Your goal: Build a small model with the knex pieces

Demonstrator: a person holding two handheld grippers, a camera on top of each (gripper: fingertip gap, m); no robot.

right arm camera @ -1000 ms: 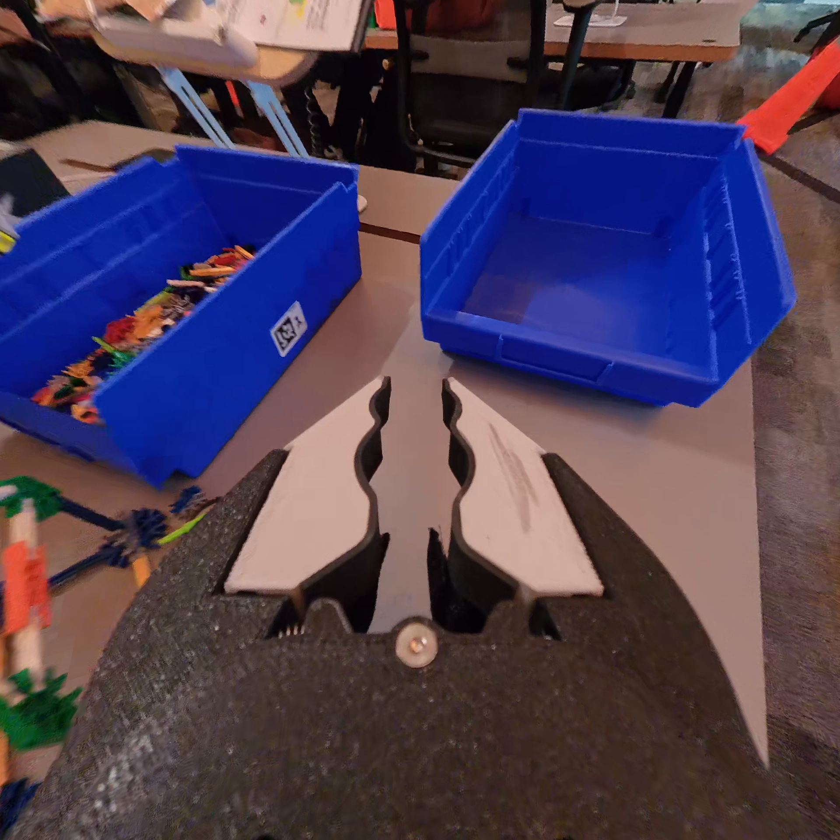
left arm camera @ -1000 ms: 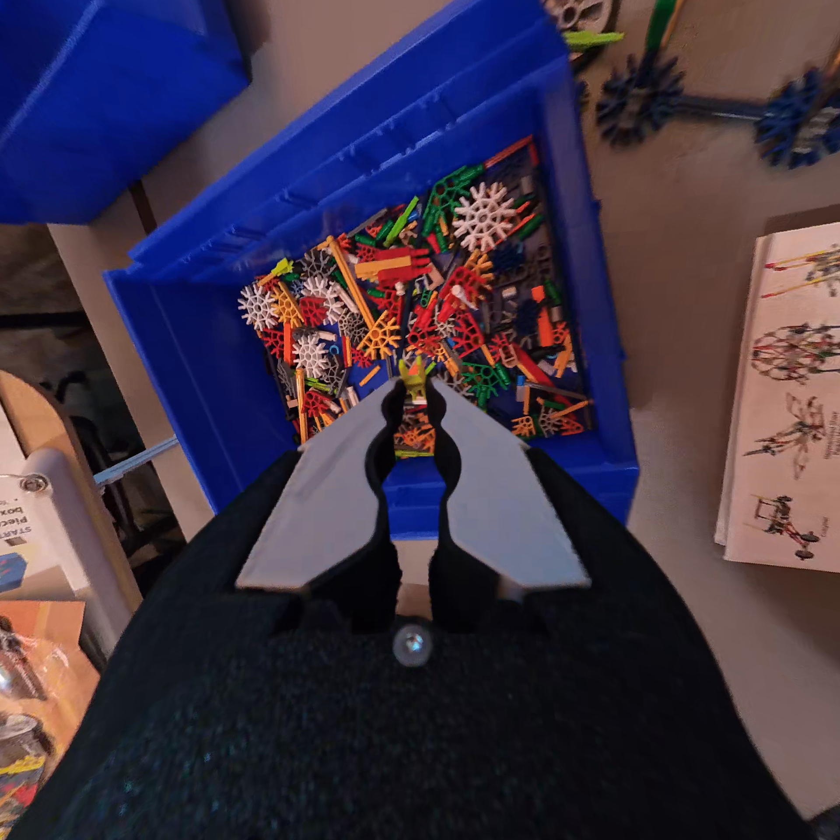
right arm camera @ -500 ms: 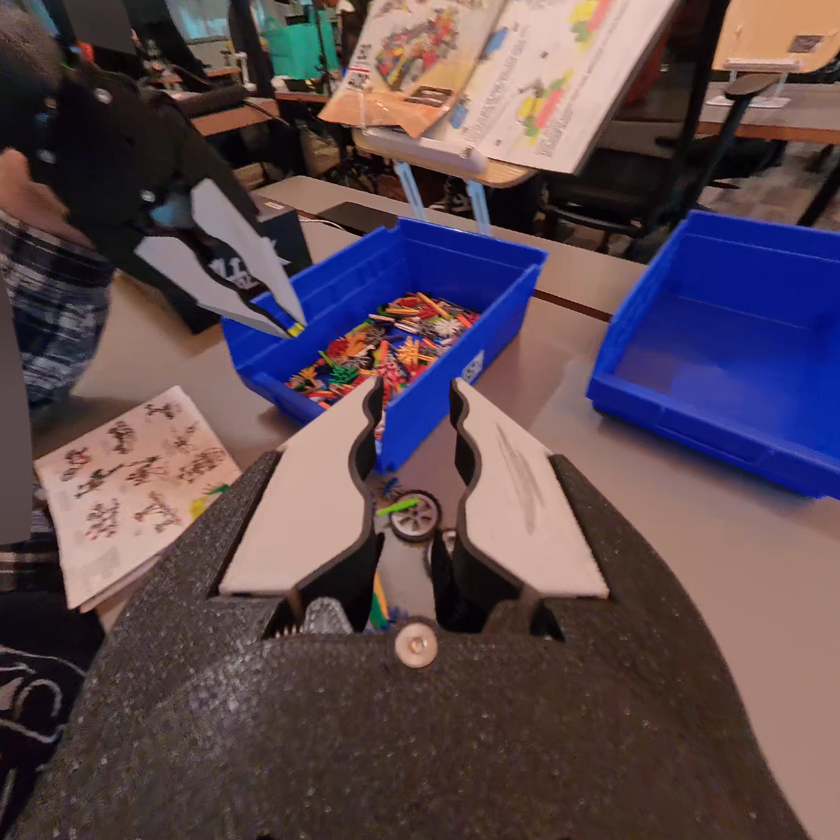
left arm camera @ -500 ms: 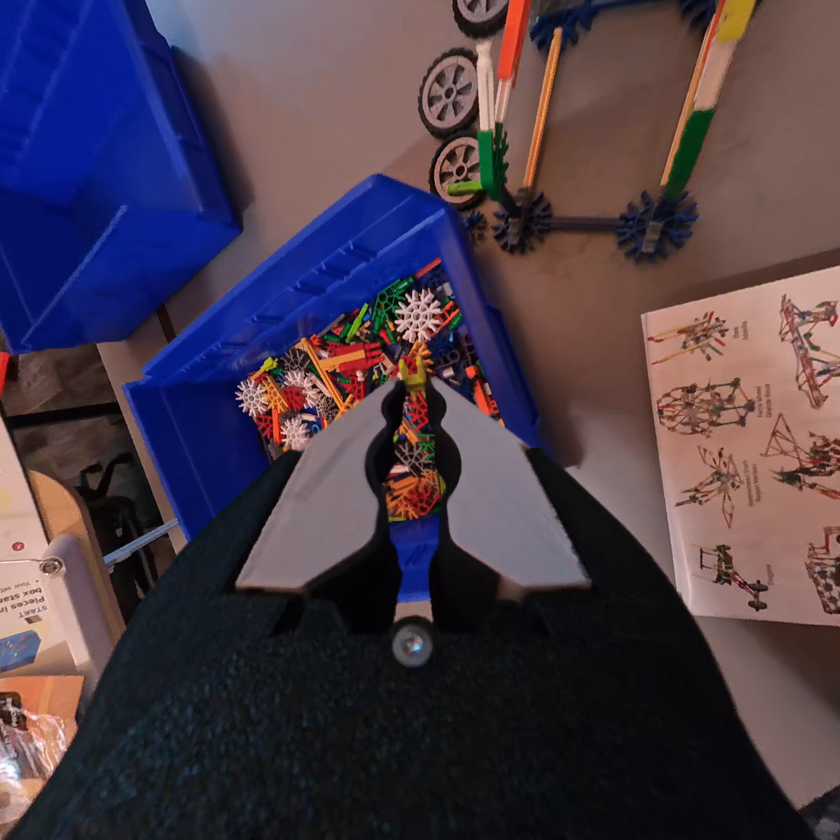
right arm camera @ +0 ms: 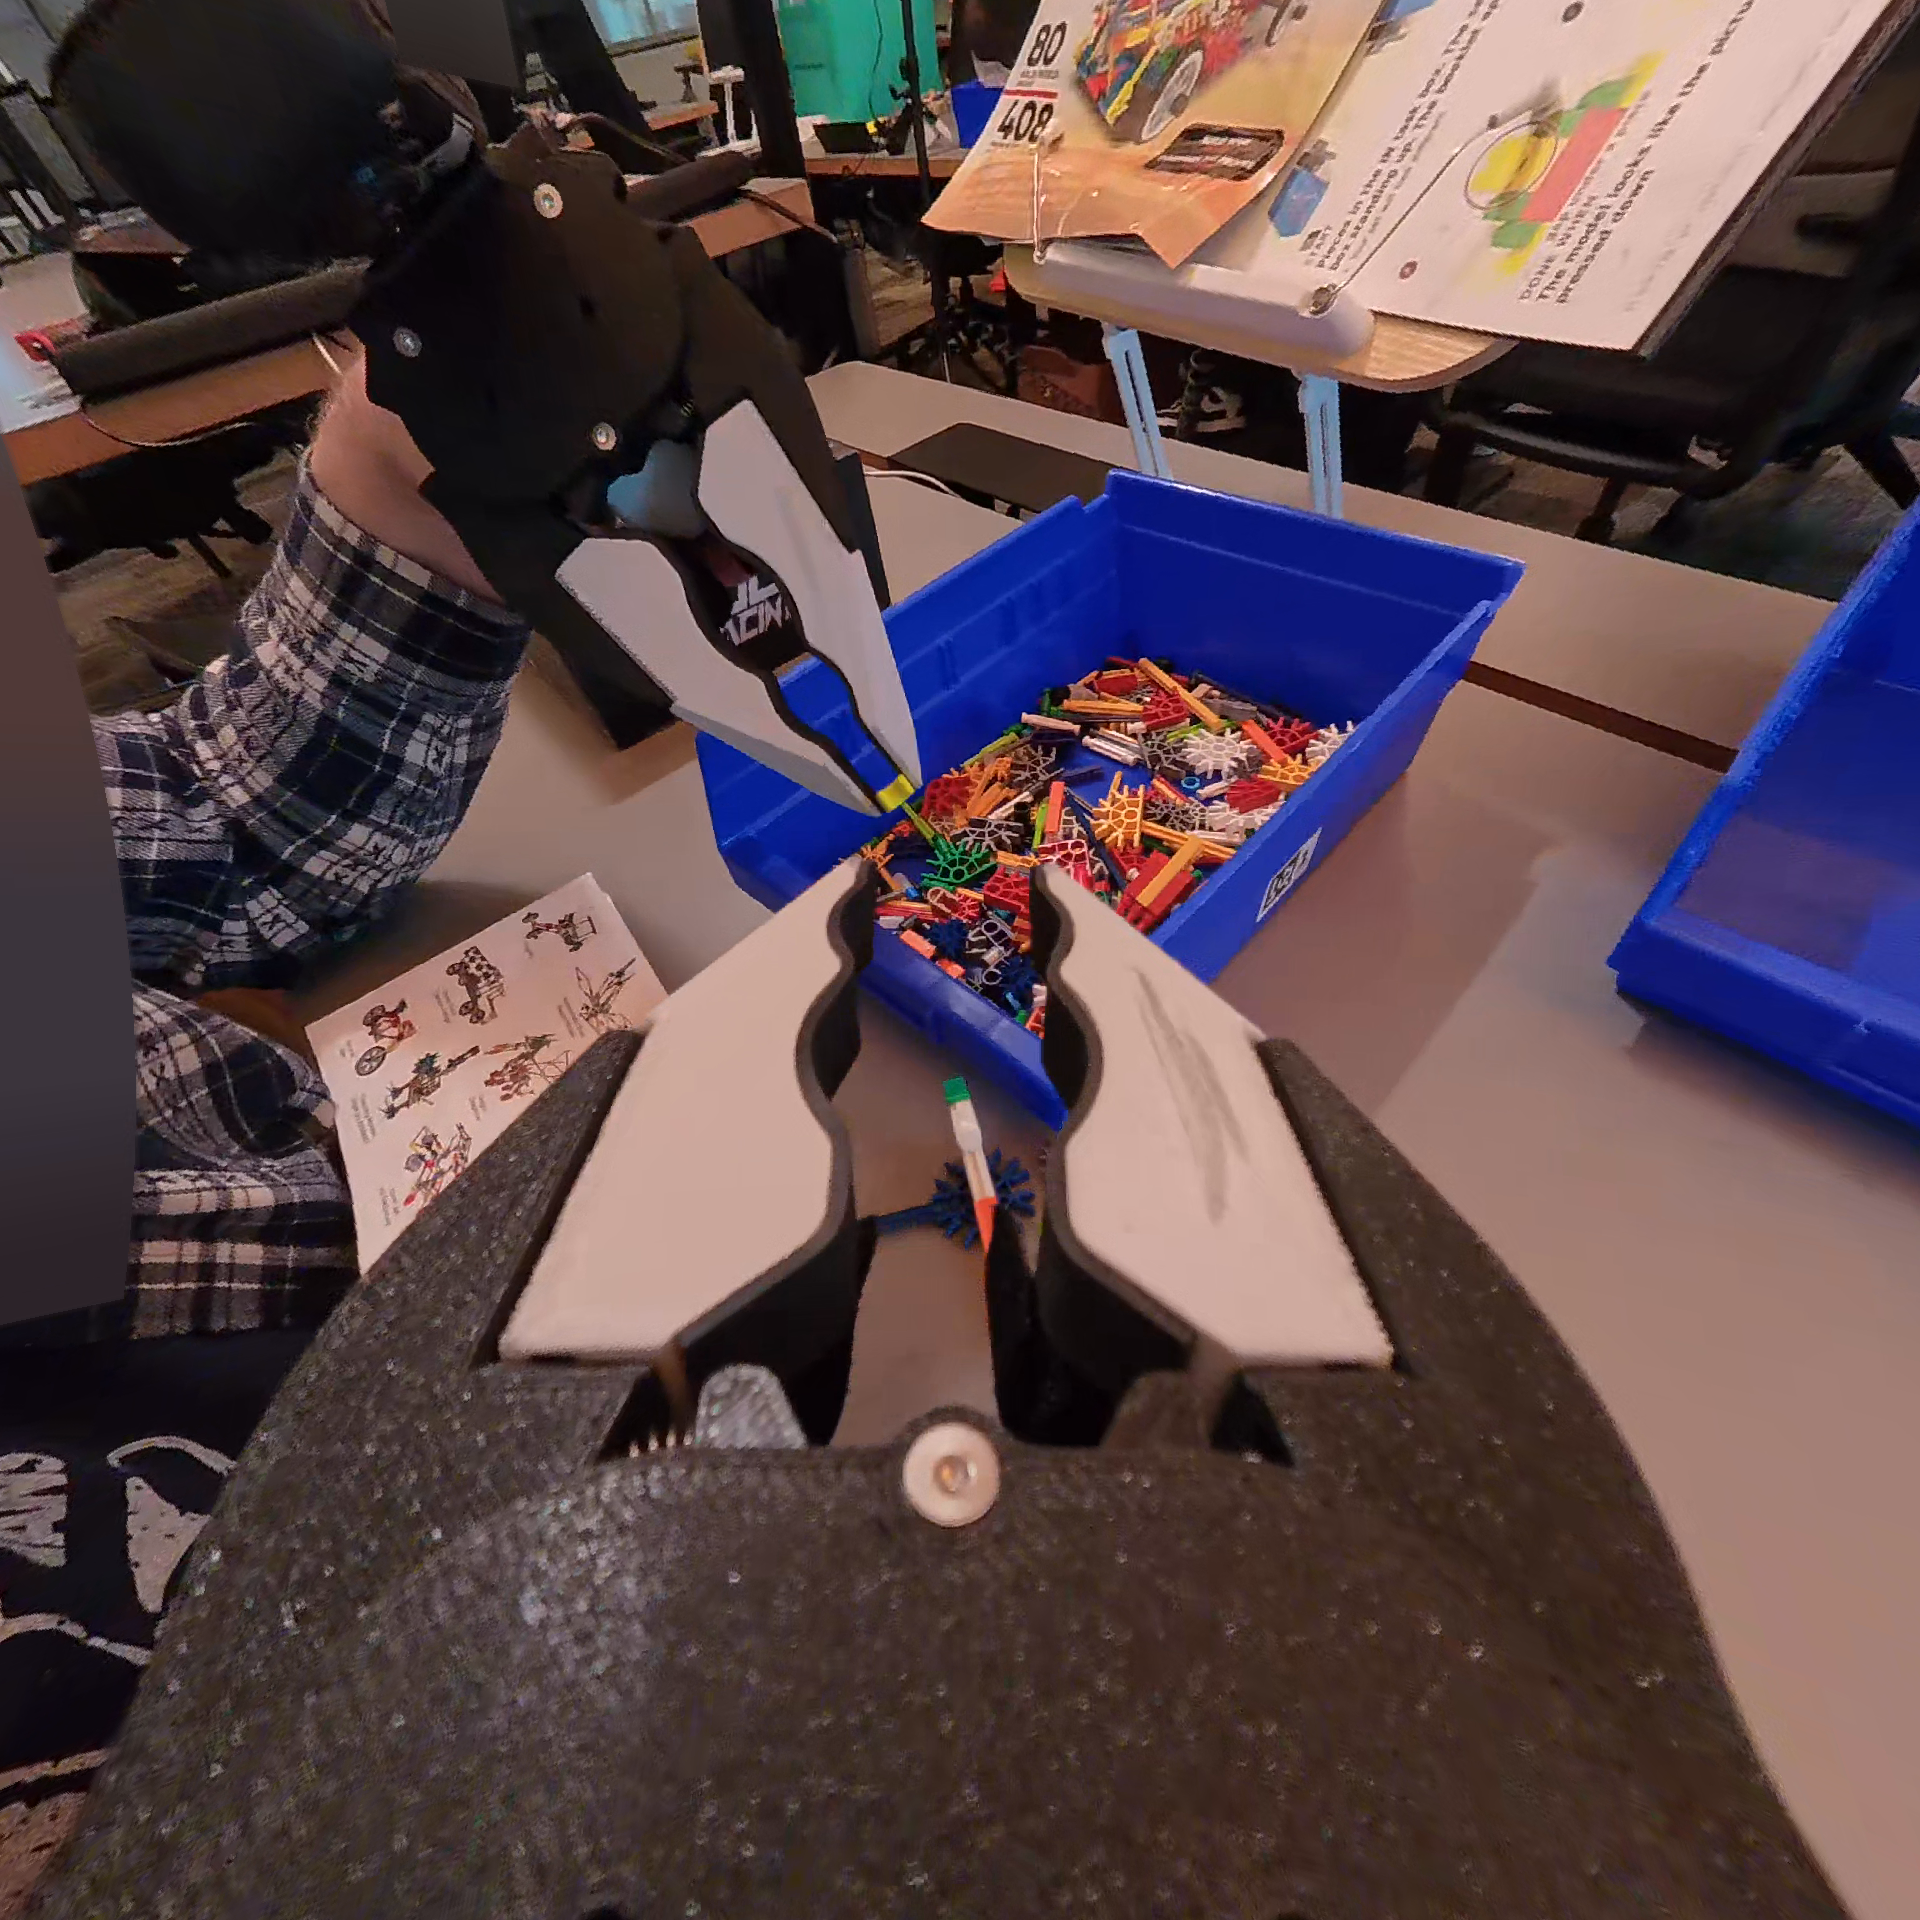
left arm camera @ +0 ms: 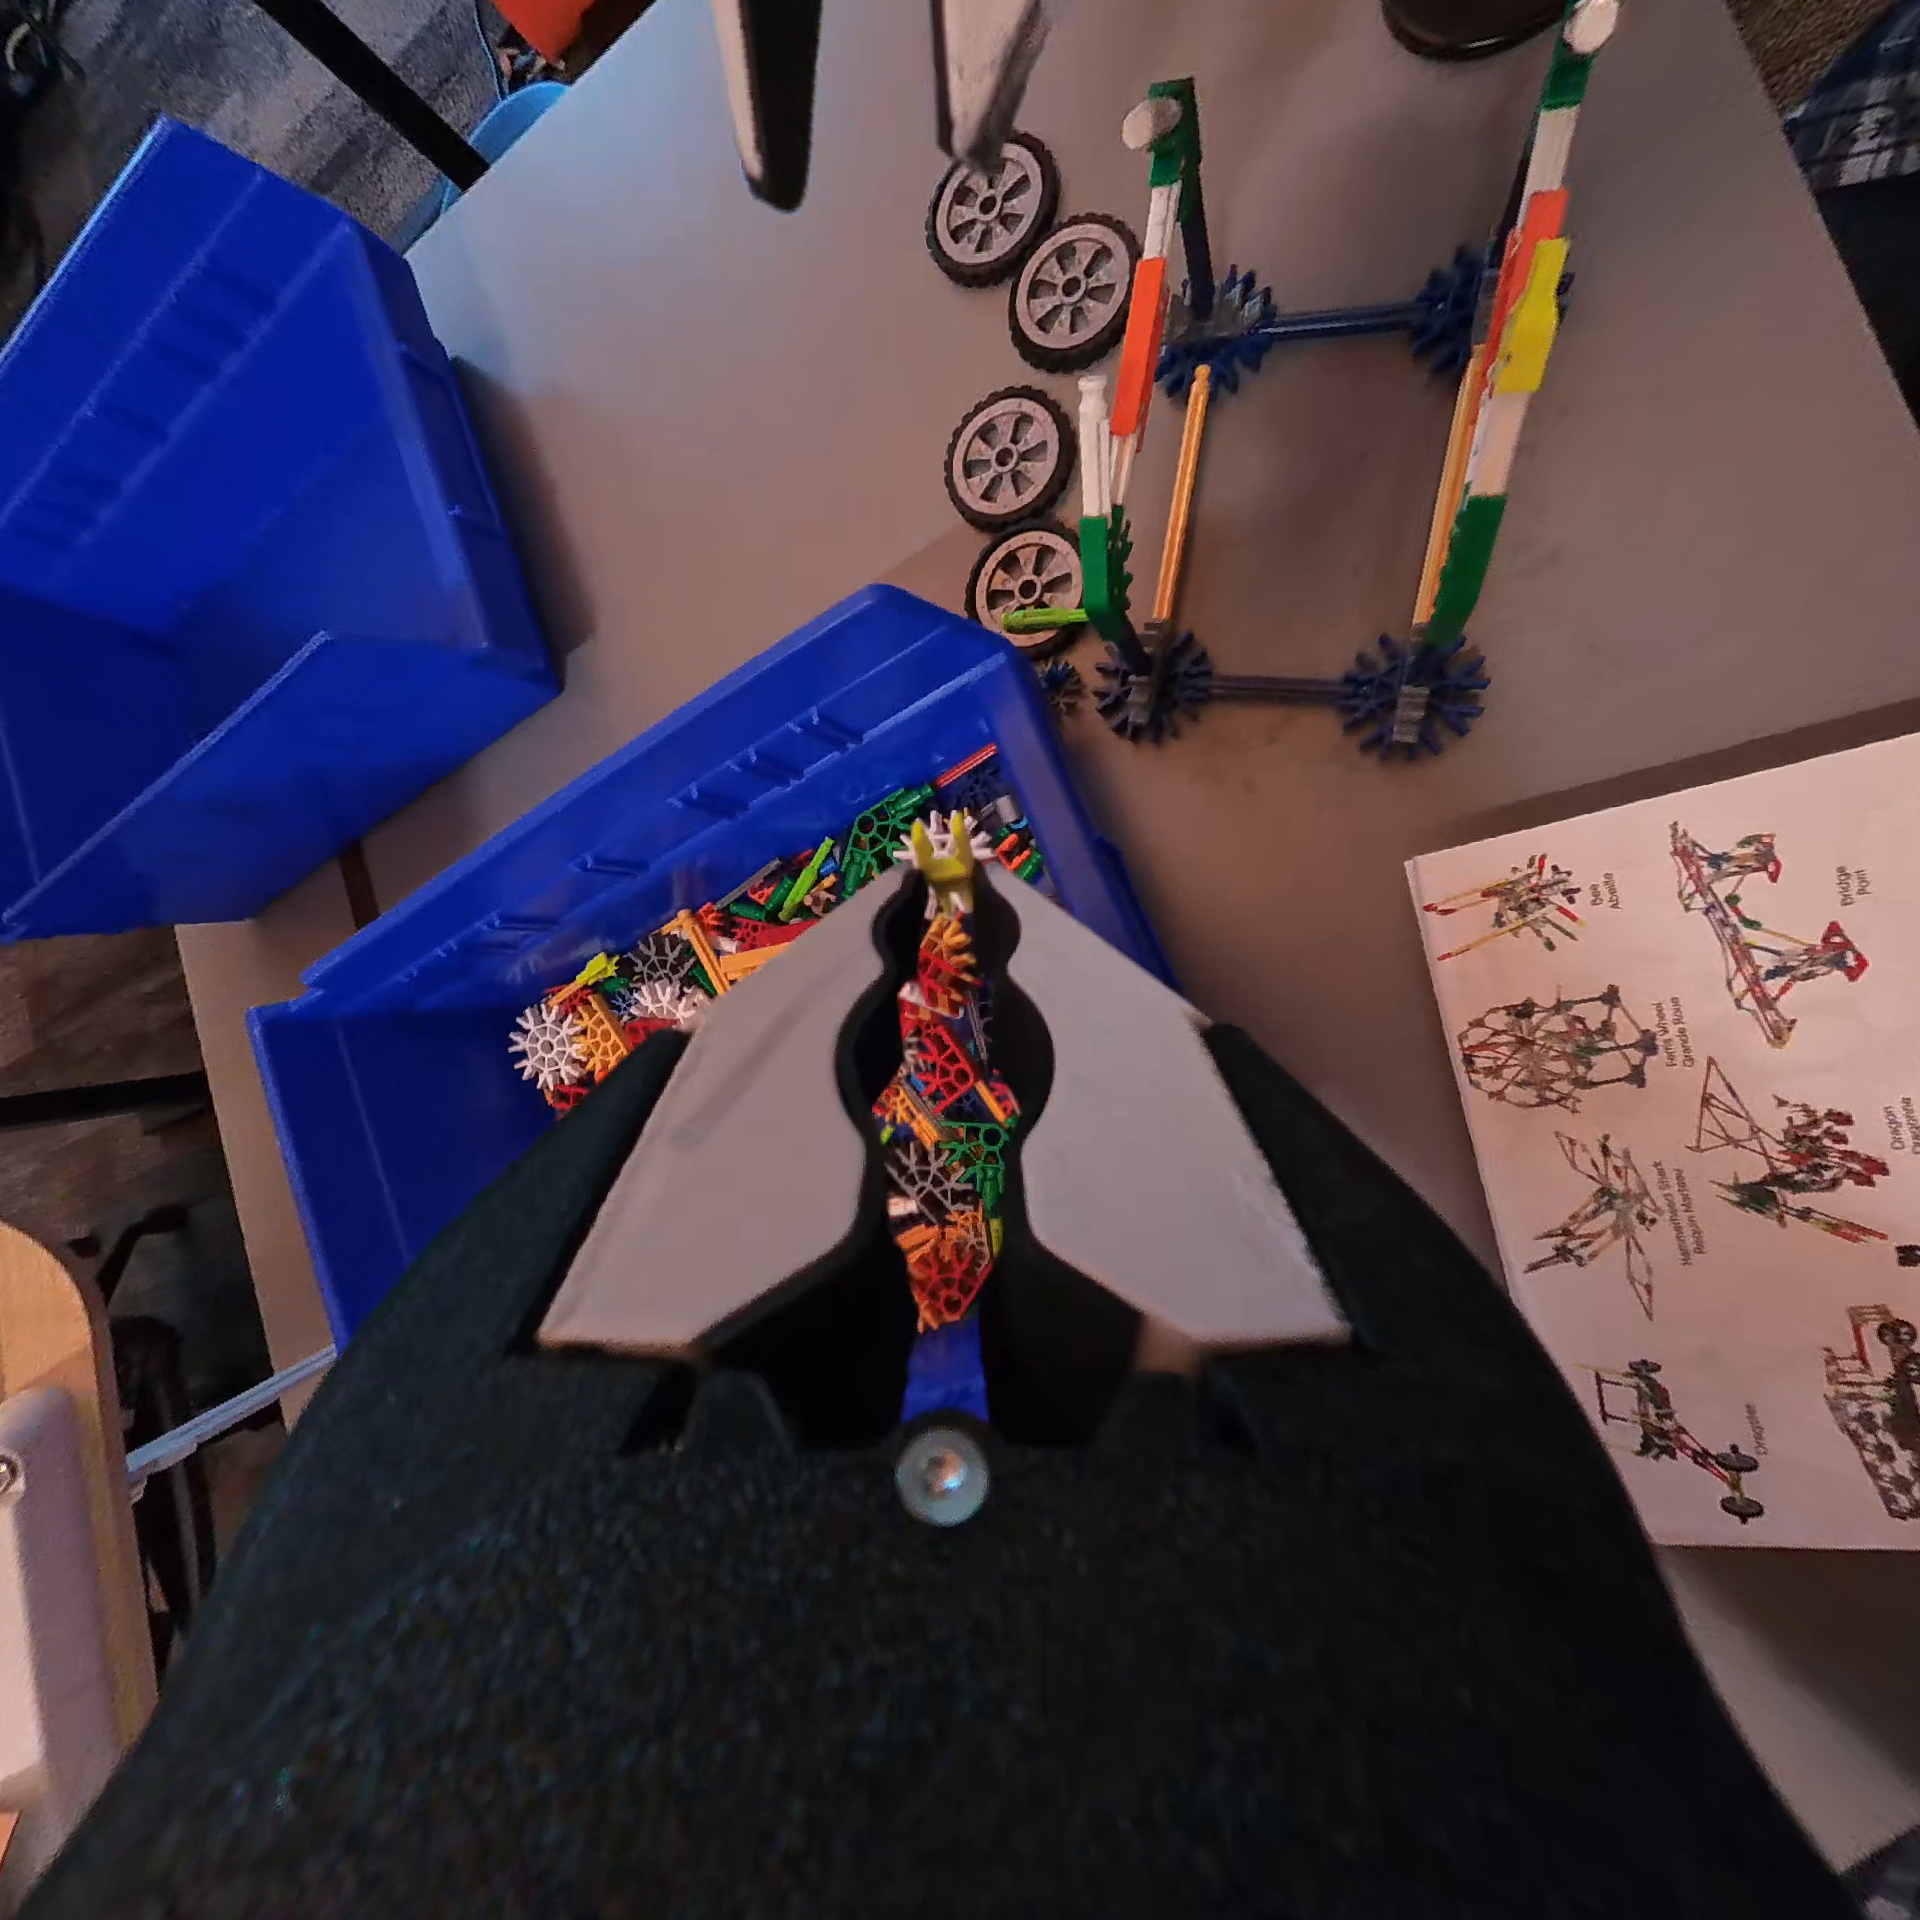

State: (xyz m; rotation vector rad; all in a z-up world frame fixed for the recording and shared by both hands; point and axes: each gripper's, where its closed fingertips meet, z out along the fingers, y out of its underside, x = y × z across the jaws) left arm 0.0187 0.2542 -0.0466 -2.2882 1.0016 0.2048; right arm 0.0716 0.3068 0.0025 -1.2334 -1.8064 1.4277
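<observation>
My left gripper (left arm camera: 943, 883) is shut on a small yellow connector piece (left arm camera: 943, 864) and holds it above the blue bin (left arm camera: 665, 821) of mixed coloured construction pieces. The right wrist view shows that gripper (right arm camera: 883, 798) too, with the yellow piece (right arm camera: 891, 792) pinched at its tips over the bin (right arm camera: 1351, 582). My right gripper (right arm camera: 951, 883) is open and empty, above the bin's near wall. Below it stands part of a rod-and-connector frame (right arm camera: 971, 1164). The right gripper's fingertips (left arm camera: 774, 114) show at the top of the left wrist view, near the grey wheels (left arm camera: 992, 208).
A rod frame on blue connectors (left arm camera: 1299, 436) stands on the table with several grey wheels beside it. An instruction sheet (left arm camera: 1704, 1122) lies to the right. An empty blue bin (left arm camera: 208, 520) sits to the left of the parts bin. A board with papers (right arm camera: 1351, 166) stands behind. Across from one pair of fingers to the other is roughly 9 centimetres.
My left gripper has risen and drawn back from the bin, the yellow piece still in its tips. My right gripper has swung left from the empty bin towards the parts bin and opened a little.
</observation>
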